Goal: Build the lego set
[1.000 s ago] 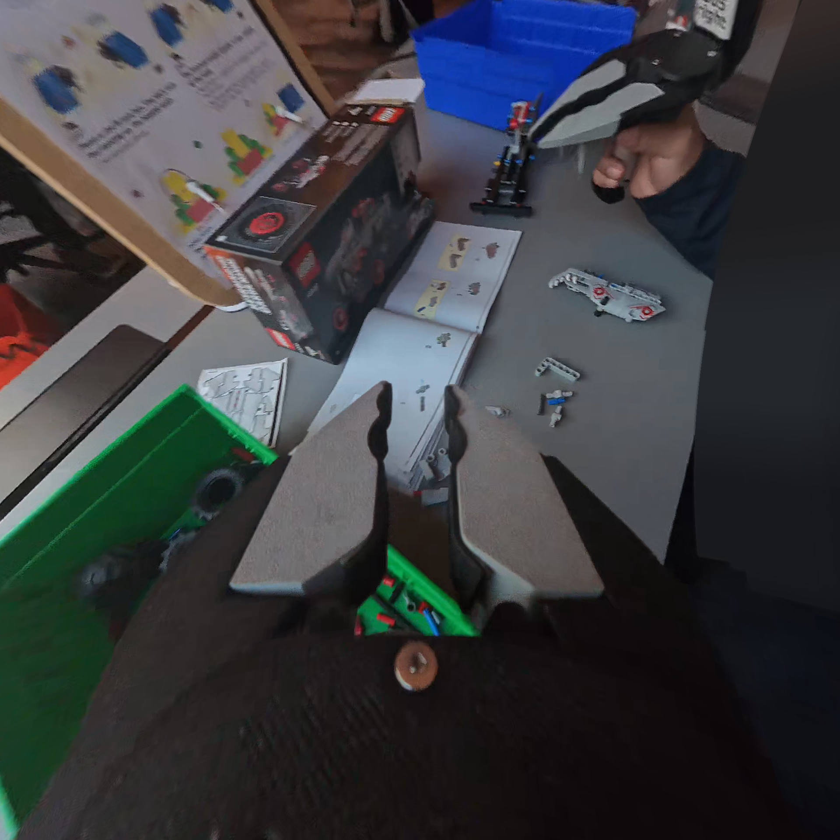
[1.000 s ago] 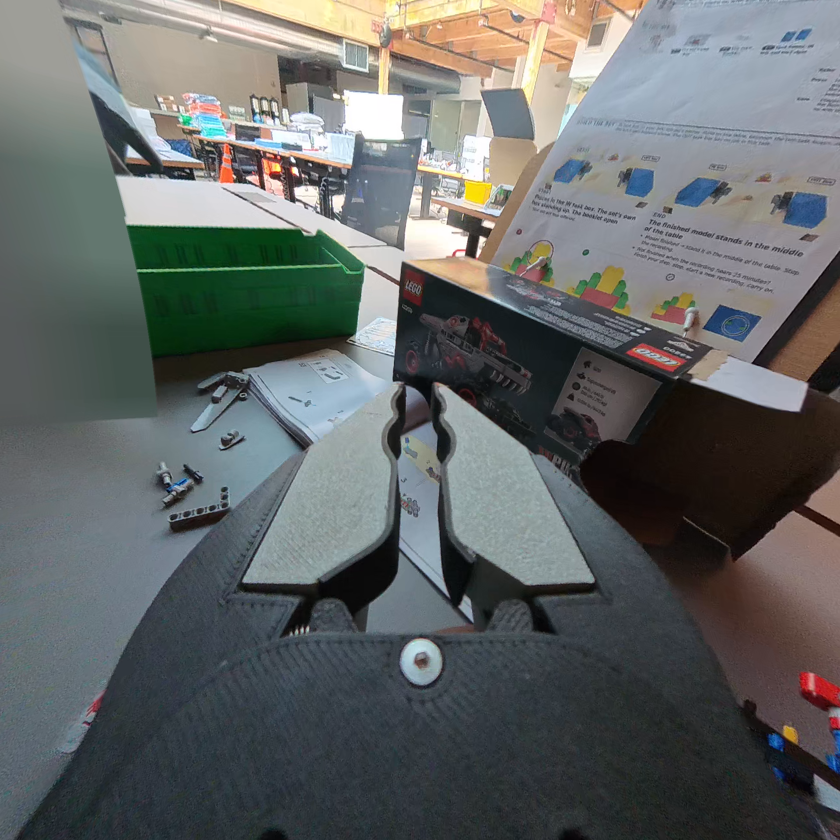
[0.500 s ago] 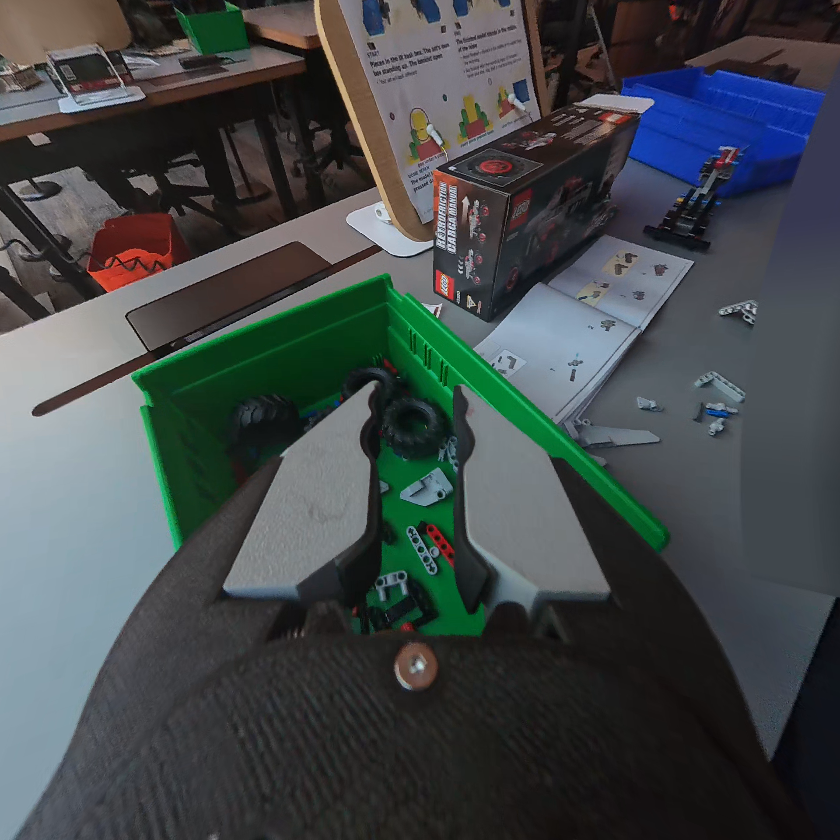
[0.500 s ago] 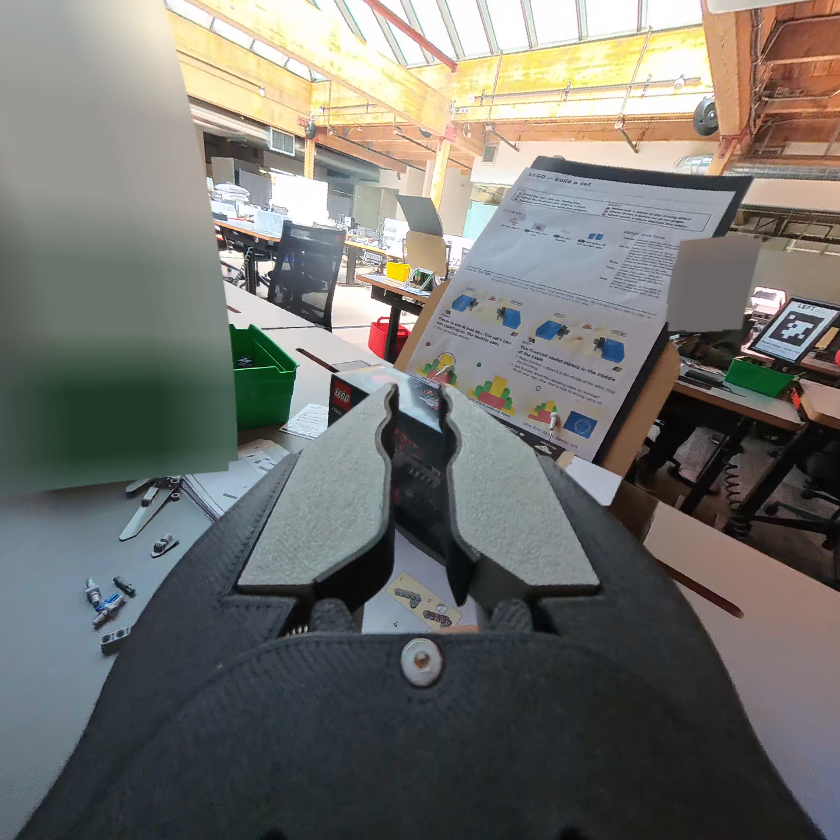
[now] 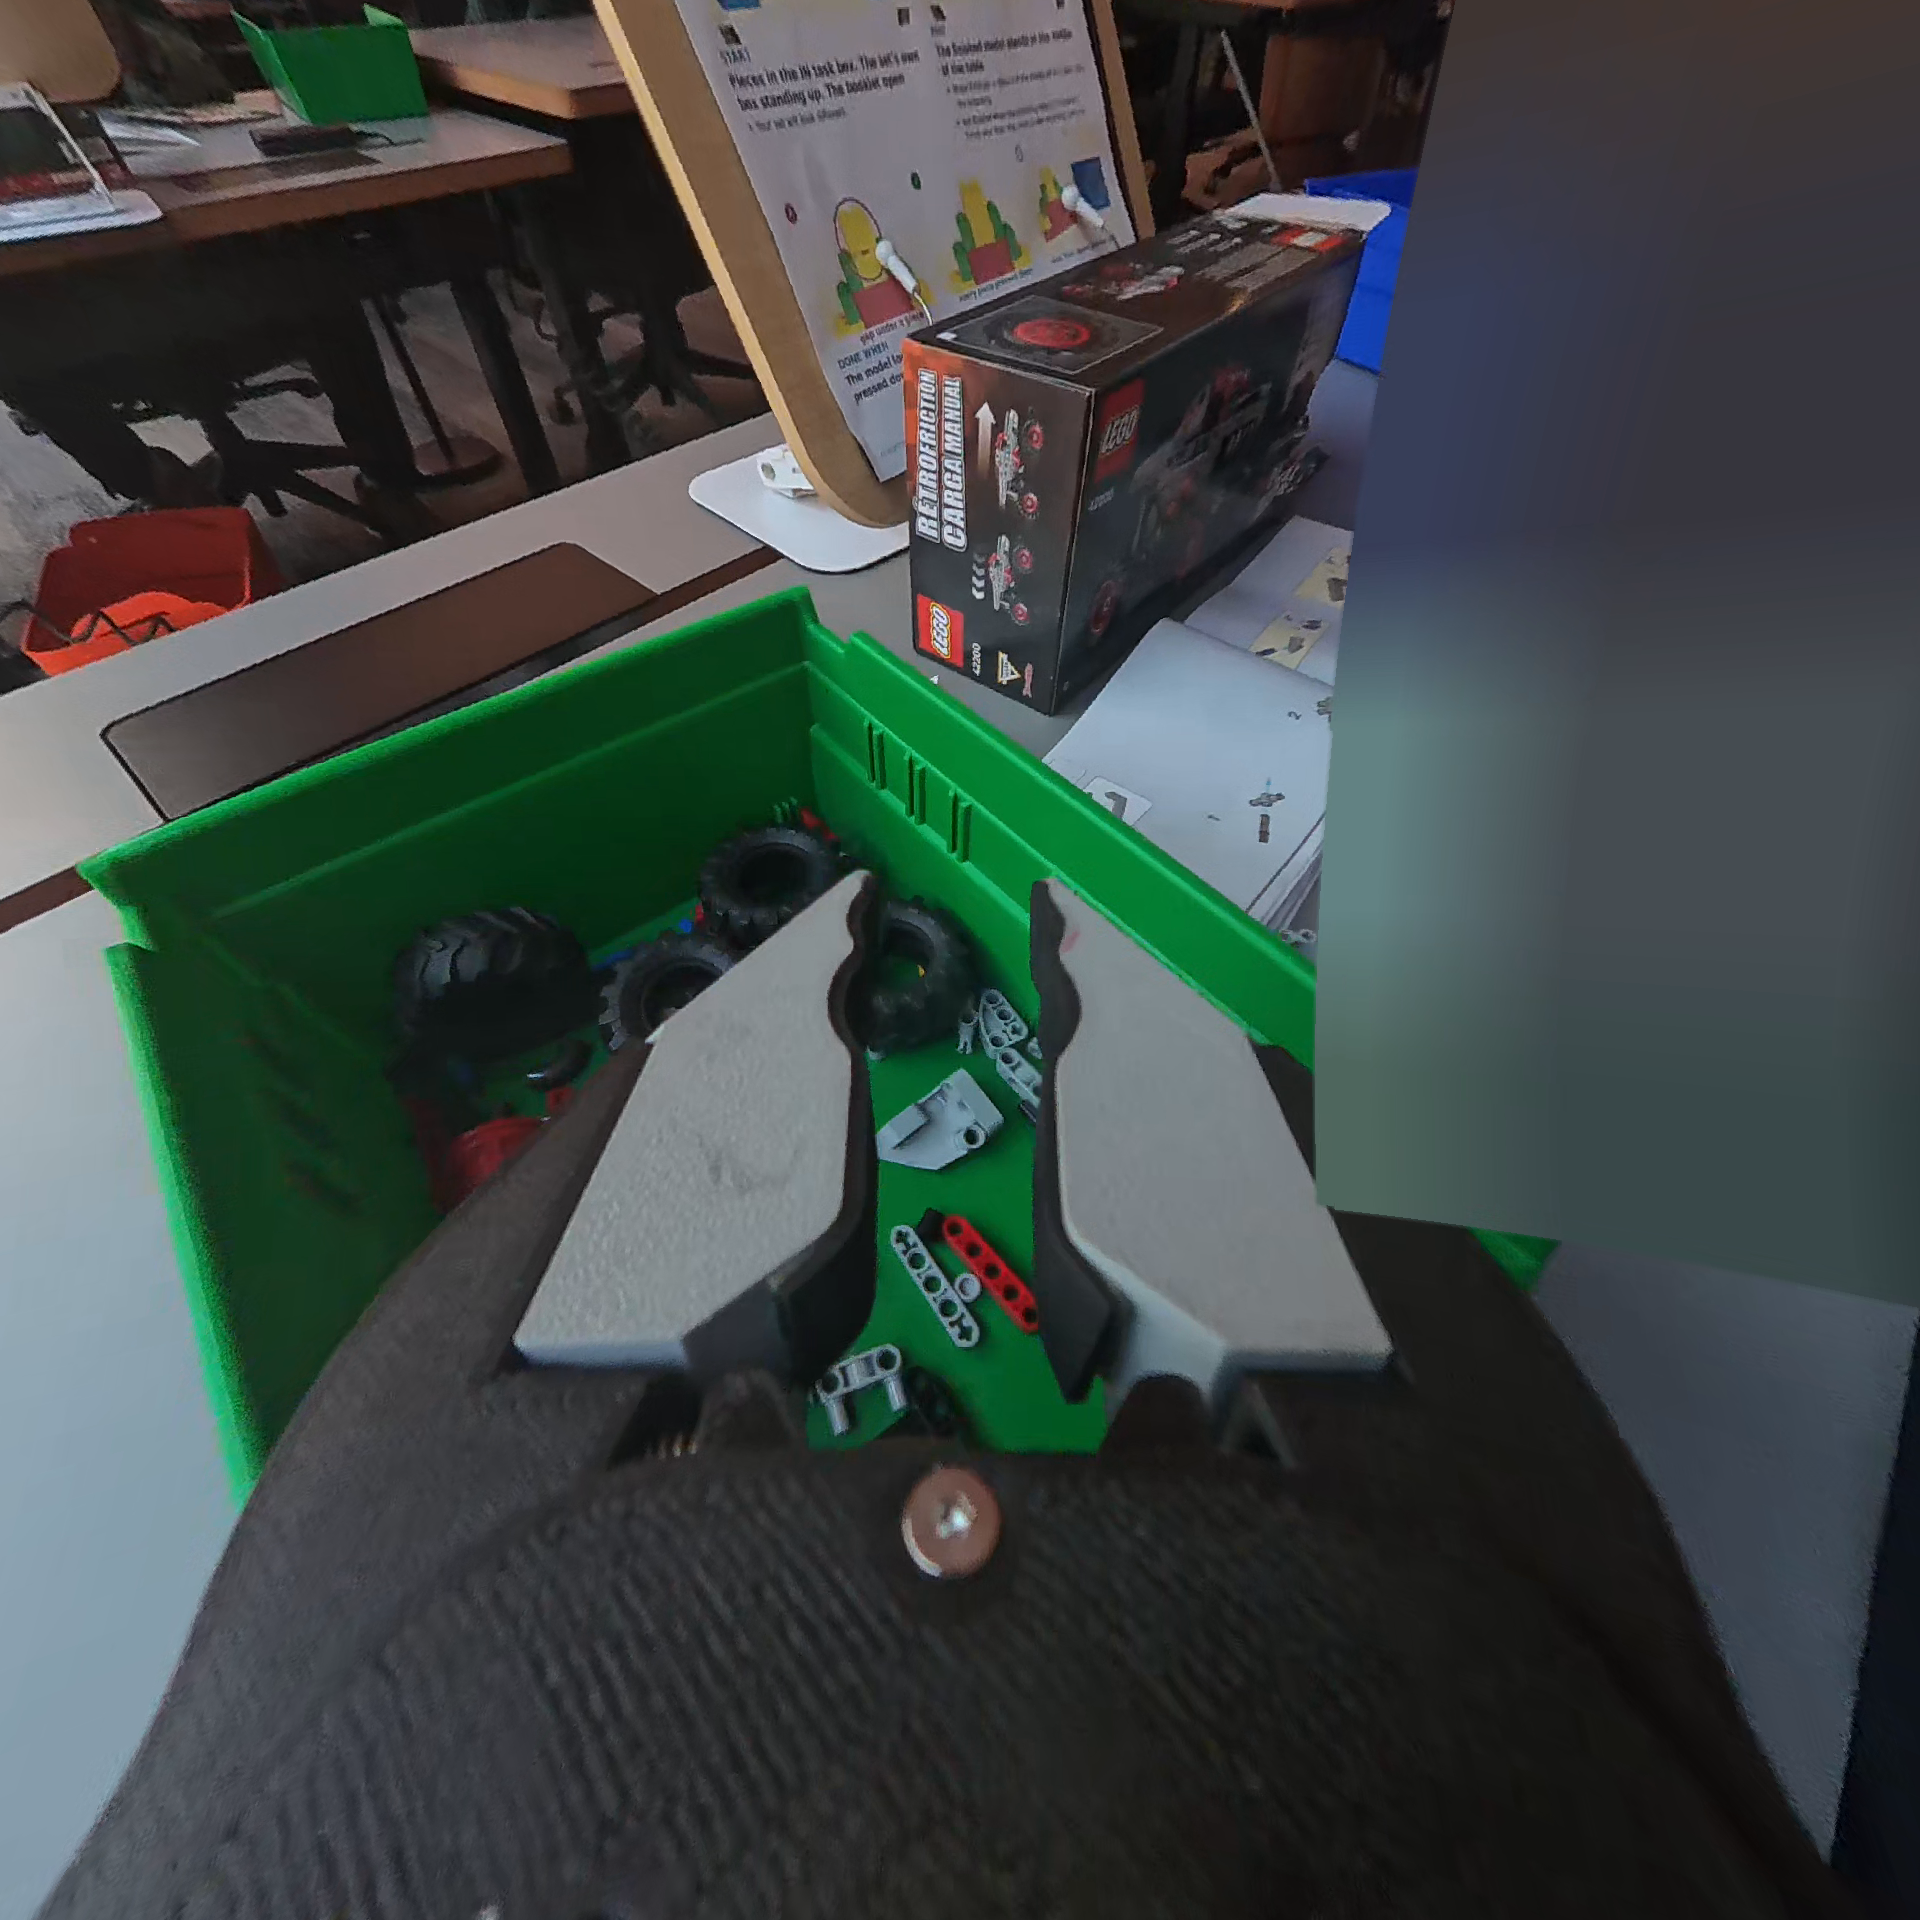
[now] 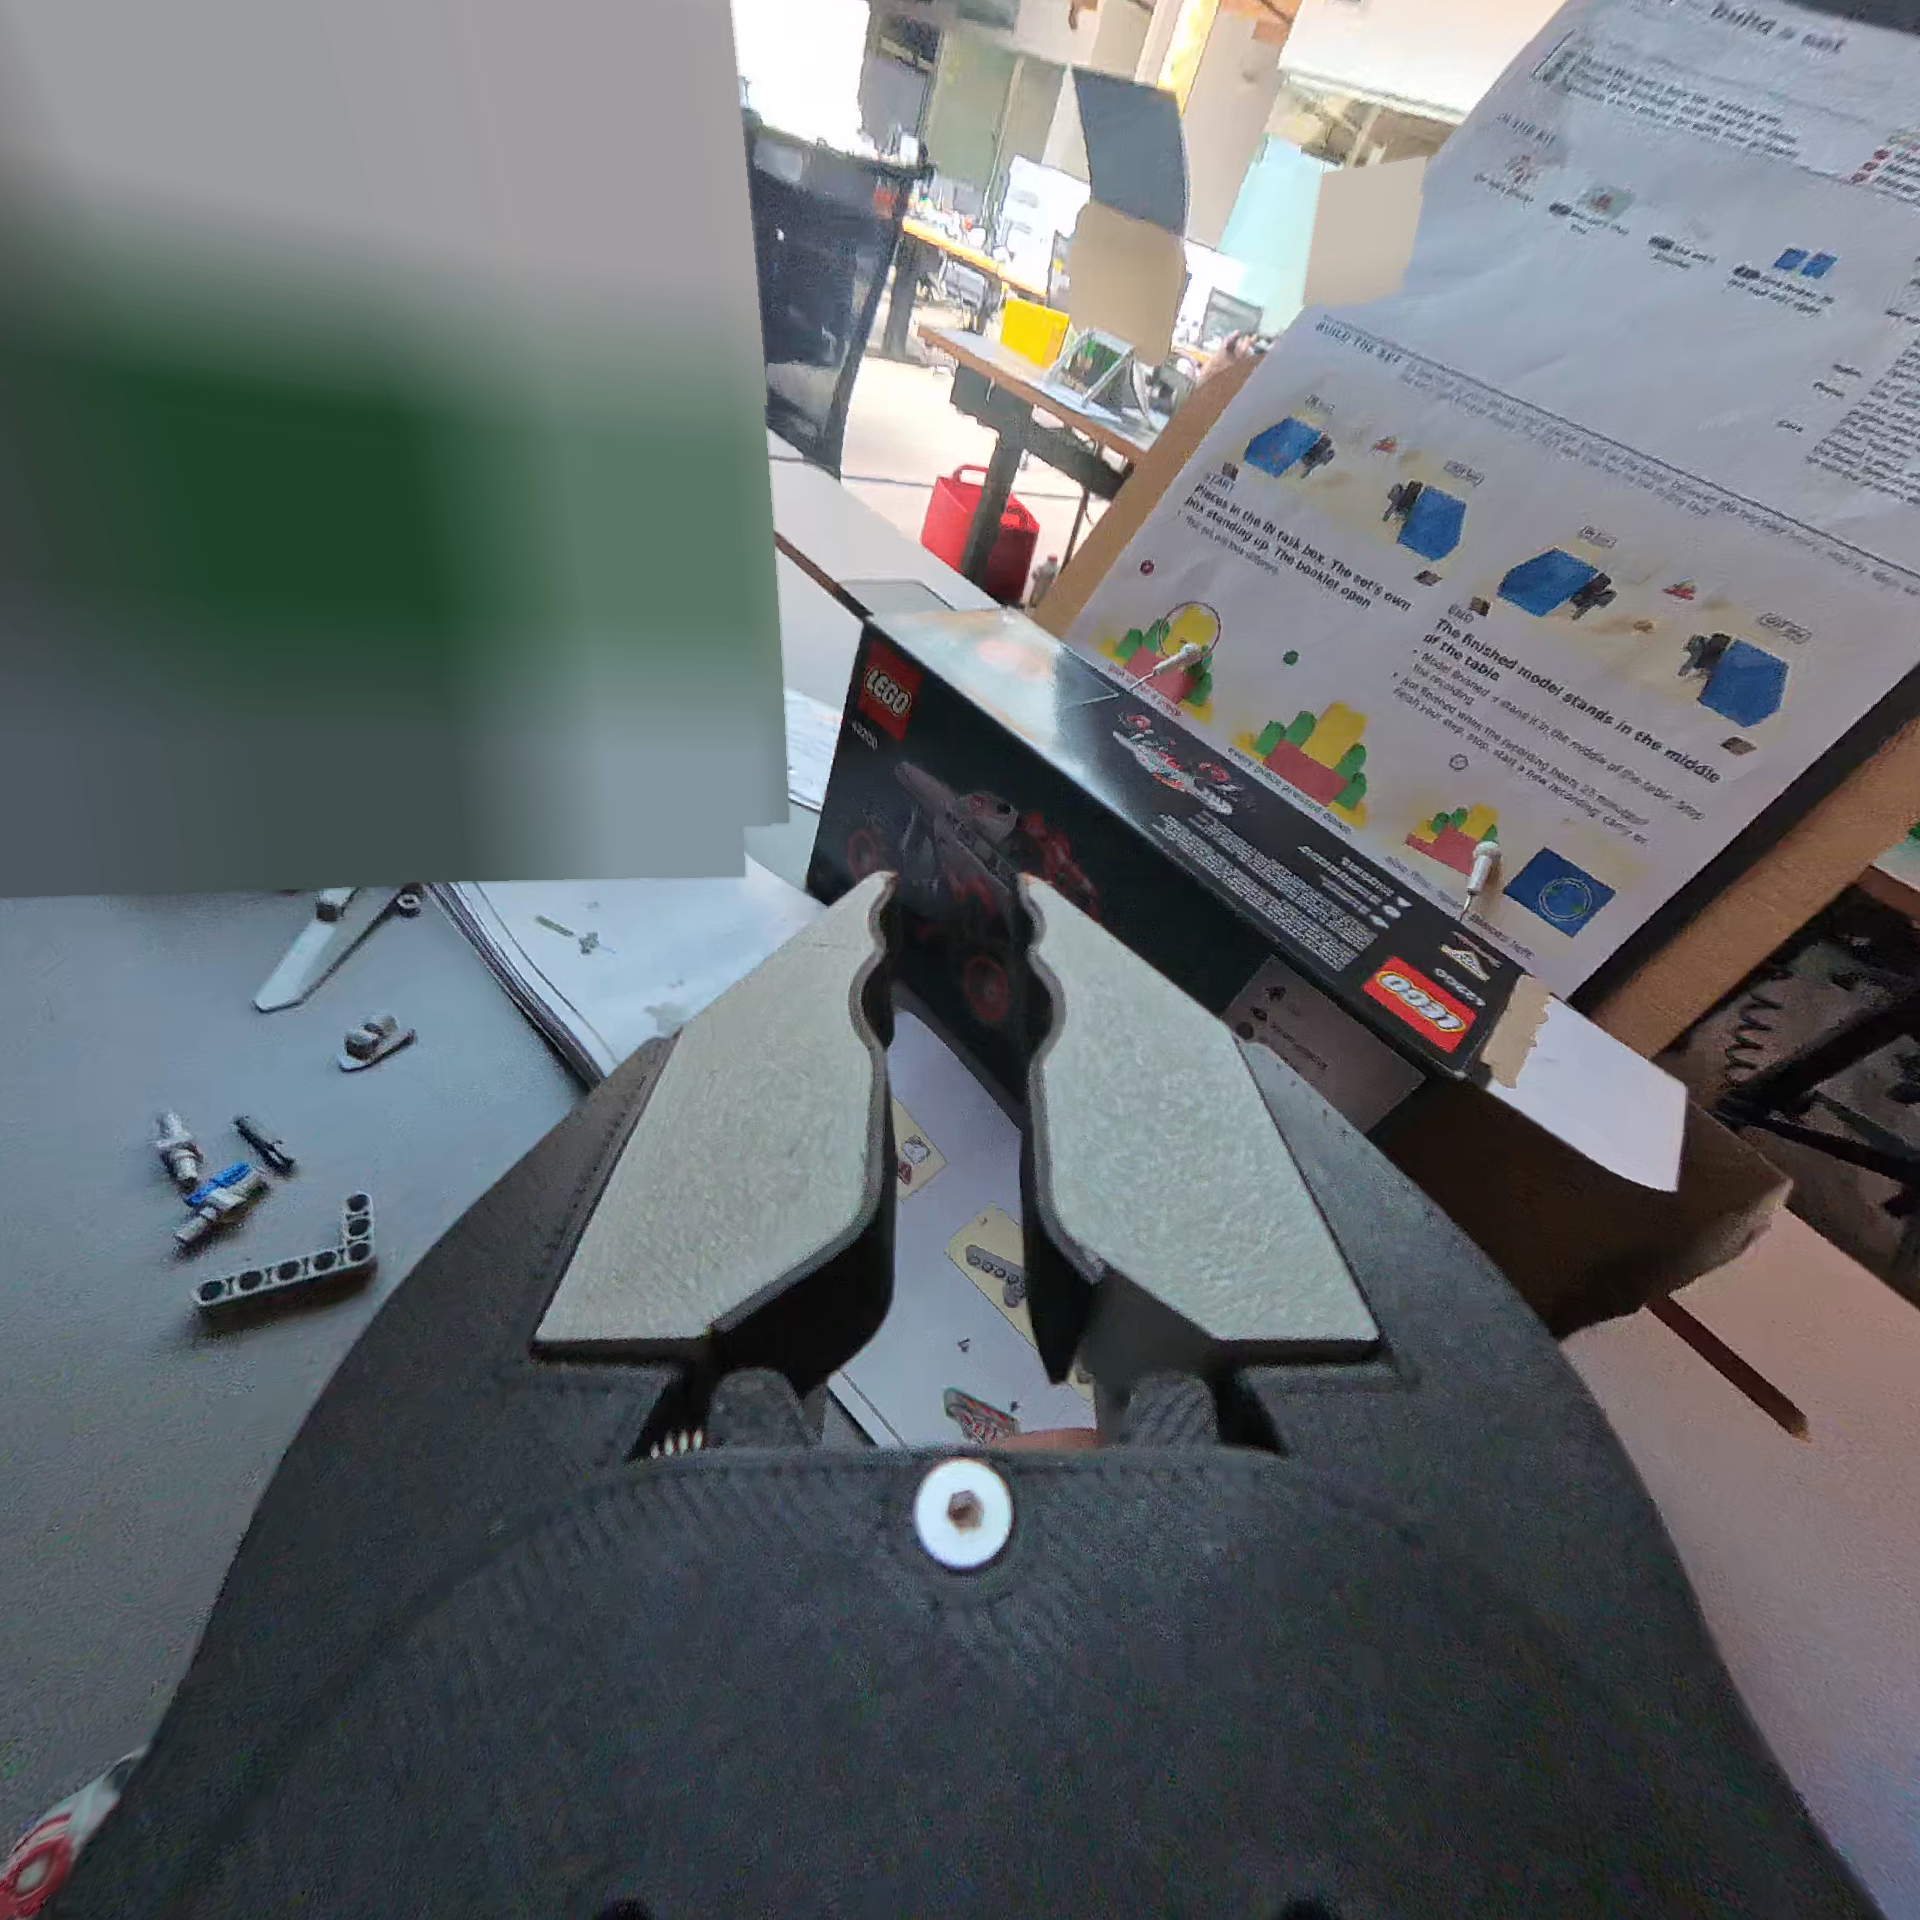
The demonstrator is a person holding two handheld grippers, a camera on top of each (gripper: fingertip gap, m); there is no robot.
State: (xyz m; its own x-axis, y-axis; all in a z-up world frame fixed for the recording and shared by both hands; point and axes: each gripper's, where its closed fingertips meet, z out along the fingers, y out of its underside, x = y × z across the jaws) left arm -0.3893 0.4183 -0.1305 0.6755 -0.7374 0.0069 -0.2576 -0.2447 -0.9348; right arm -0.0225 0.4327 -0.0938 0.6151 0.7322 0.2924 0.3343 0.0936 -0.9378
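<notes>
My left gripper (image 5: 951, 914) is open and empty, hovering over the green bin (image 5: 520, 790). The bin holds several black tyres (image 5: 488, 987), a grey wedge piece (image 5: 940, 1122), a red beam (image 5: 992, 1273), a grey beam (image 5: 935, 1283) and other small parts. My right gripper (image 6: 956, 894) is open and empty above the open booklet (image 6: 644, 956), pointing at the black set box (image 6: 1143, 831). A grey L-shaped beam (image 6: 291, 1262), blue and grey pins (image 6: 208, 1184) and a grey blade piece (image 6: 322, 945) lie loose on the grey table left of it.
The set box (image 5: 1122, 468) stands right of the bin, with the booklet (image 5: 1195, 748) in front of it. An instruction board (image 5: 935, 208) leans behind the box; it also shows in the right wrist view (image 6: 1558, 571). Other tables and an orange crate (image 5: 135, 592) stand beyond. About 40 centimetres separates my left fingertips from my right.
My left gripper swung from over the booklet to over the green bin and came closer to its parts. My right gripper tipped up, then back down toward the box, its jaws a little wider.
</notes>
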